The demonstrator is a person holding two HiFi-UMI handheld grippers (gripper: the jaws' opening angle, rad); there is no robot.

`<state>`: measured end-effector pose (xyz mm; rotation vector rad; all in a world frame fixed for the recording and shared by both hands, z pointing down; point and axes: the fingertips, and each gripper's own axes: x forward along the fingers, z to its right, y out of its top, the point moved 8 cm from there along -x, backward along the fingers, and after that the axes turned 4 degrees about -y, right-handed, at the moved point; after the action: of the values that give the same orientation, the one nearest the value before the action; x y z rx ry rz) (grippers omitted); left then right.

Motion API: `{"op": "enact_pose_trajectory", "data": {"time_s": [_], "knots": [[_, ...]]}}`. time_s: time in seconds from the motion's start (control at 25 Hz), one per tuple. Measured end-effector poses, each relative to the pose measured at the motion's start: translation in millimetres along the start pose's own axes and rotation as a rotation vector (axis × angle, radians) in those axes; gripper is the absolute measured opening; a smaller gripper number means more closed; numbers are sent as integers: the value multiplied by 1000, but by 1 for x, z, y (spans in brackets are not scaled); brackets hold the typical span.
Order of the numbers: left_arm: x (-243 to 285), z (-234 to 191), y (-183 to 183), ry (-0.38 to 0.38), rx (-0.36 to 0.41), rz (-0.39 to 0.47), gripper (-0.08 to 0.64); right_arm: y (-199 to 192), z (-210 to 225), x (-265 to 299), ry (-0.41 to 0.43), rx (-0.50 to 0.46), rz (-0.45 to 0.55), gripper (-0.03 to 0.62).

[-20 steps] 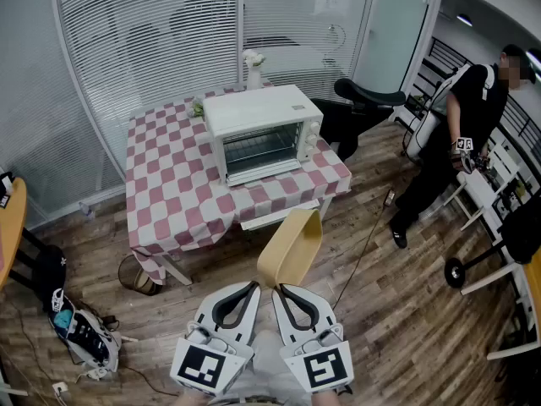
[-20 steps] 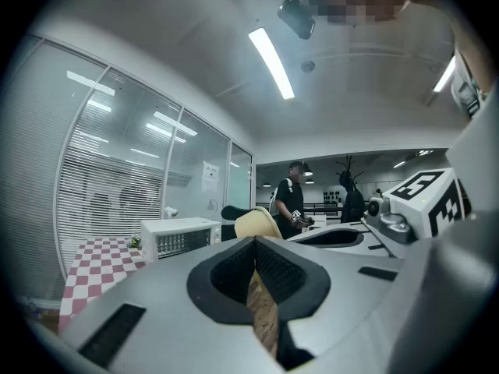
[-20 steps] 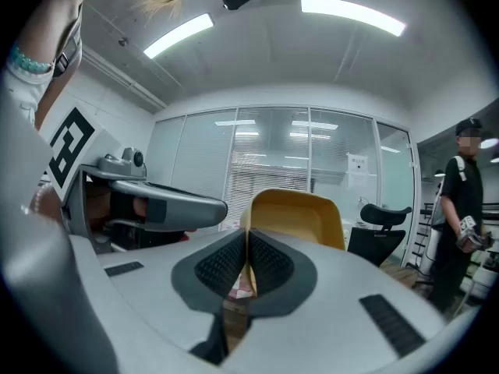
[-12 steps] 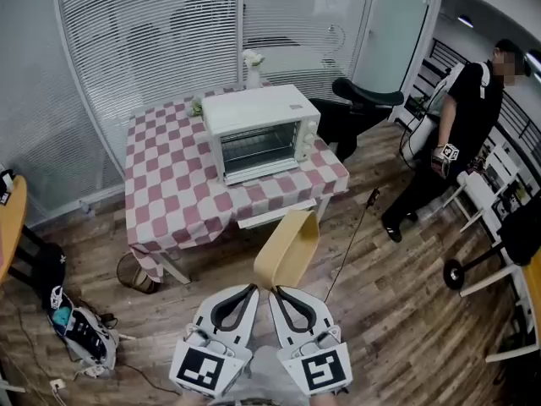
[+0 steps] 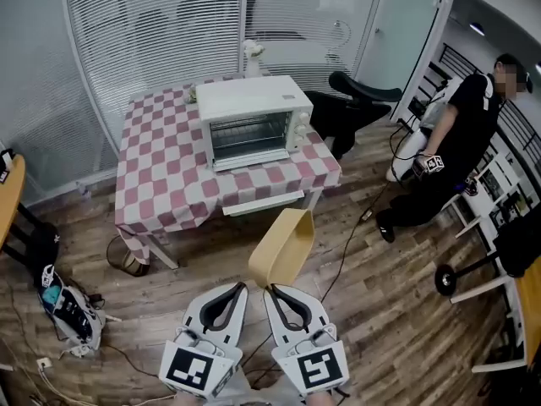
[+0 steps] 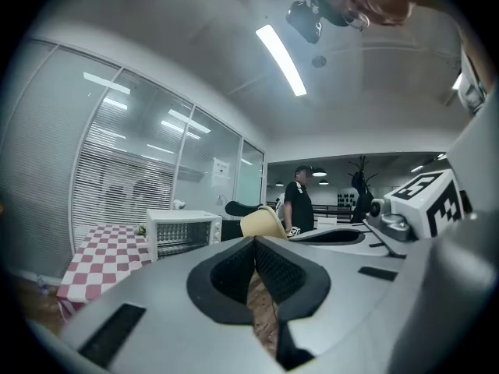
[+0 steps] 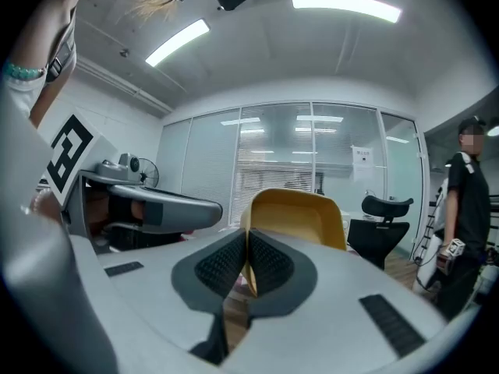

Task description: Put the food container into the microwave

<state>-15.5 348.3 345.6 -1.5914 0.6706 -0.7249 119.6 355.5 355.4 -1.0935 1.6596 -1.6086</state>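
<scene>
I am bringing the food container point(image 5: 284, 245) closer to the microwave point(image 5: 249, 100) — still well short of it, door point(image 5: 243, 136) shut — right gripper point(image 7: 246, 244) pinching its wall, left gripper point(image 6: 255, 244) closed, empty.

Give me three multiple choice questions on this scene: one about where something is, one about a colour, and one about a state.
1. Where does the white boxy microwave oven stand?
A. on the wood floor
B. on the red-and-white checked table
C. on a chair

2. What colour is the open plastic food container?
A. yellow
B. blue
C. green

3. The right claw is:
A. wide open
B. shut on the container's rim
C. out of view

Answers:
1. B, the oven rests on the checked cloth.
2. A, its walls show yellow in two views.
3. B, the right gripper view shows the rim pinched between the jaws.
</scene>
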Motion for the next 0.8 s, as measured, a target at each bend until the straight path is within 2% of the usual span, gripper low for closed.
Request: {"op": "enact_pose_trajectory", "data": {"time_s": [0.32,0.8], "knots": [[-9,2,-7,-31,13,-28,12,-3,-15,-2,-5,-15,-14,5],[-30,-56,-2,-64,42,-21,12,6,-49,39,-81,4,8,6]]}}
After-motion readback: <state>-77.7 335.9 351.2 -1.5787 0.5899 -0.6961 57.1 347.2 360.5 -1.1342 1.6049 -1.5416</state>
